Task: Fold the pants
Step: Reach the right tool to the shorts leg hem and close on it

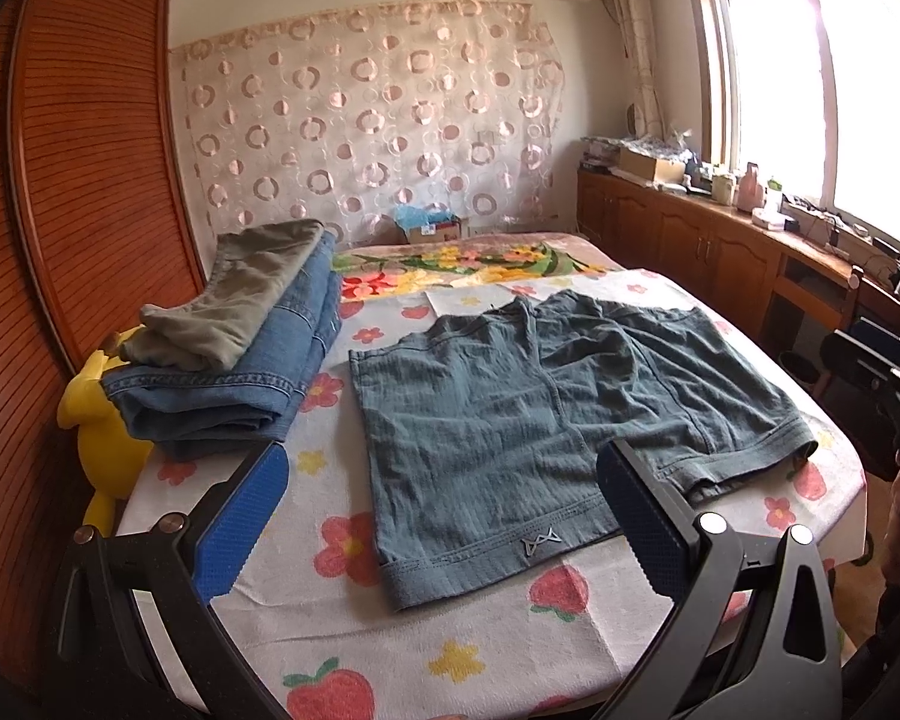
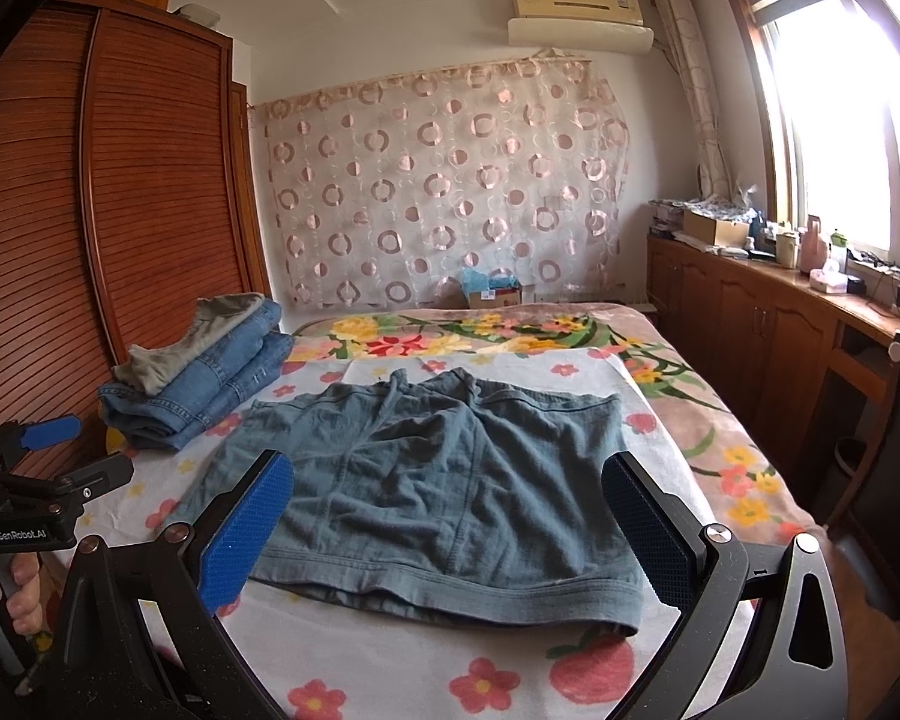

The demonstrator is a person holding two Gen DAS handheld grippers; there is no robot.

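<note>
Grey-blue shorts (image 1: 540, 414) lie spread flat on the strawberry-print sheet, waistband toward the far end of the bed and leg hems toward me. In the right wrist view the same shorts (image 2: 426, 480) fill the middle. My left gripper (image 1: 444, 480) hovers open above the near left leg hem, holding nothing. My right gripper (image 2: 450, 492) stands open above the right leg hem, also holding nothing. The left gripper (image 2: 48, 450) shows at the left edge of the right wrist view, held by a hand (image 2: 12, 594).
A pile of folded jeans with olive pants on top (image 1: 240, 354) sits at the bed's left, beside a yellow plush toy (image 1: 99, 420). A wooden wardrobe (image 1: 78, 180) stands left. Cabinets (image 1: 720, 240) with clutter run along the right under the window. A flowered blanket (image 1: 468, 264) covers the far bed.
</note>
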